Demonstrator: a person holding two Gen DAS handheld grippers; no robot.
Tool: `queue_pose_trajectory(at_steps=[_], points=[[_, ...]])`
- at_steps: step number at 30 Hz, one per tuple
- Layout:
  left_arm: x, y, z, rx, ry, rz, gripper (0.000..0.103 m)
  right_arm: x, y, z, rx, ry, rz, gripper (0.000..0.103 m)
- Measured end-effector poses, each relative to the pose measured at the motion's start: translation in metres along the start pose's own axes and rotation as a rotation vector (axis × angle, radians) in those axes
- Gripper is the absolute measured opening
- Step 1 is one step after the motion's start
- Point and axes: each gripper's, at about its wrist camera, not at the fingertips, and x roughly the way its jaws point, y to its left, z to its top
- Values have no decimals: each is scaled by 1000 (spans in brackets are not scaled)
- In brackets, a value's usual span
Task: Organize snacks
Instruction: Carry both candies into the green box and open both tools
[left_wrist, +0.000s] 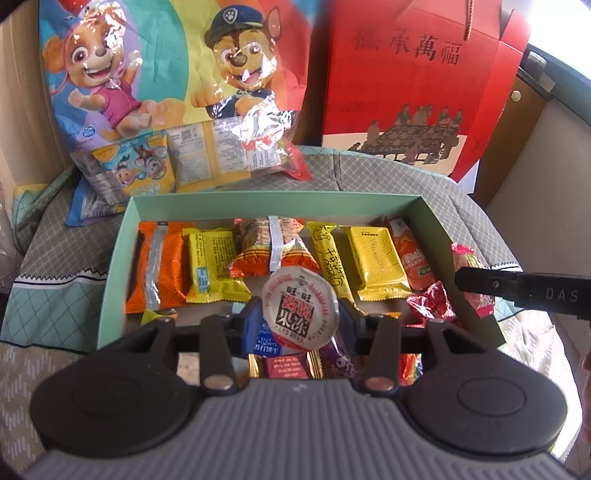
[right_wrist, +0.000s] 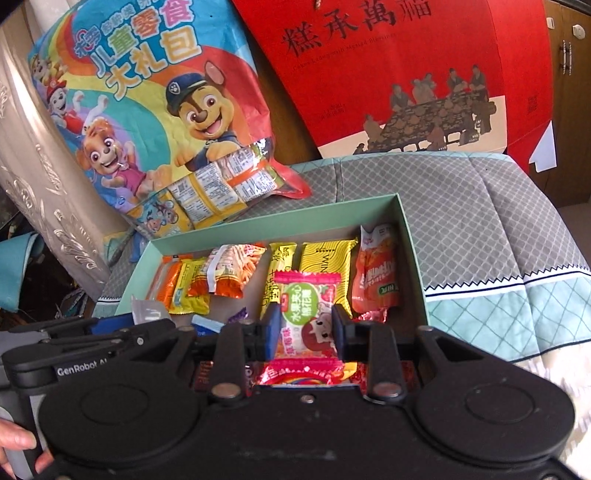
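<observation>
A pale green box lies on a quilted cover and holds several wrapped snacks: orange and yellow packets in a row at the back, loose candies at the front. My left gripper is shut on a round jelly cup with a white printed lid, held above the box's front part. My right gripper is shut on a pink-edged marshmallow packet, held above the box's right front part. The right gripper also shows in the left wrist view, at the right edge.
A large cartoon-dog snack bag leans behind the box on the left. A red gift box stands behind on the right. The grey quilted cover spreads around the box. A wooden cabinet is far right.
</observation>
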Motion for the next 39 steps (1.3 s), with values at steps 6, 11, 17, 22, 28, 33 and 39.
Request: queue_pose_trajectory(at_steps=[6, 11, 17, 22, 28, 33, 39], points=[[15, 1, 2, -7, 20, 9, 43, 15, -4, -2, 12, 20, -9, 28], [22, 1, 4, -8, 25, 16, 43, 21, -5, 0, 16, 23, -14, 28], [27, 2, 7, -10, 16, 71, 62, 22, -8, 1, 42, 10, -8, 47], [24, 6, 3, -29, -6, 160, 103, 11, -8, 0, 52, -36, -32, 102], [18, 5, -5, -49, 14, 139, 103, 6, -11, -6, 74, -18, -40, 103], [12, -1, -14, -34, 25, 129, 103, -1, -9, -14, 67, -7, -44, 103], [0, -8, -23, -31, 26, 113, 103, -15, -7, -26, 70, 1, -42, 103]])
